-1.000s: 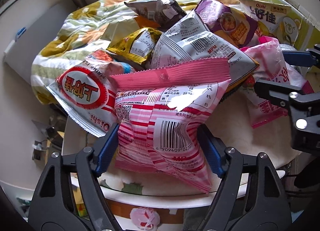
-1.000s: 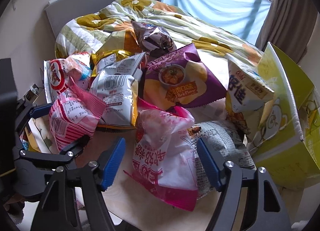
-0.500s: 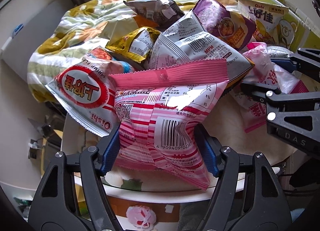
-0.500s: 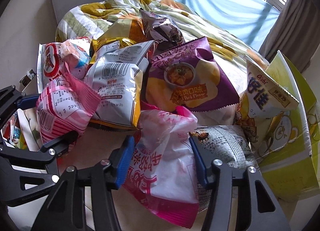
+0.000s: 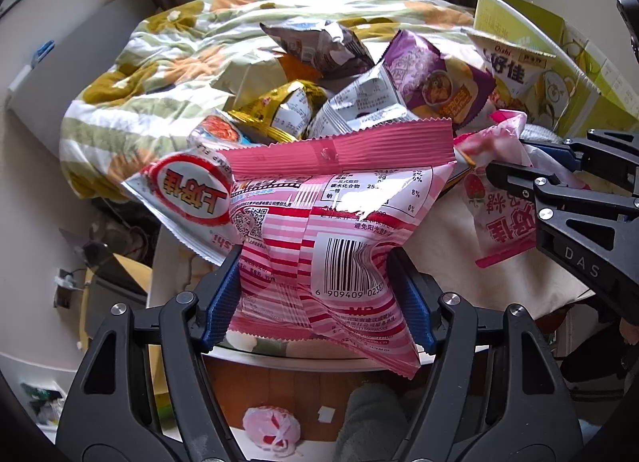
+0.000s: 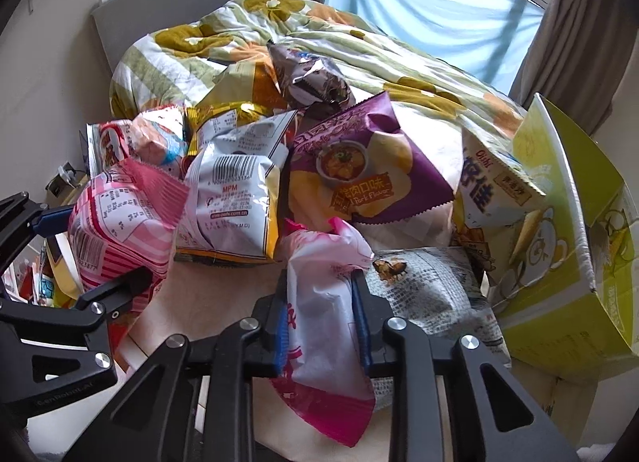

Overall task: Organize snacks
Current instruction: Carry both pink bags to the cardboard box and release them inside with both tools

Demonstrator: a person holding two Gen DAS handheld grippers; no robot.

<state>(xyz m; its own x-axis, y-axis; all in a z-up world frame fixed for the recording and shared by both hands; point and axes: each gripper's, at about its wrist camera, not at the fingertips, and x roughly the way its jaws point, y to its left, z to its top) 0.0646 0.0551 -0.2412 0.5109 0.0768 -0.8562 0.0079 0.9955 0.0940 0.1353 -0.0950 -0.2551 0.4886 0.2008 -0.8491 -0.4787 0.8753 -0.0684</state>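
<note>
Striped pink snack bag, barcode showing, pinched by left gripper; right gripper clamps crumpled pale-pink bag

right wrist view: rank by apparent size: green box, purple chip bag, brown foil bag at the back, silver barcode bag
1. green box, largest, though it sits close to the camera.
2-3. purple chip bag and silver barcode bag look alike; no ranking between them.
4. brown foil bag, smallest, but farthest back, so true size is unsure.

right gripper pinching pink snack bag
</note>
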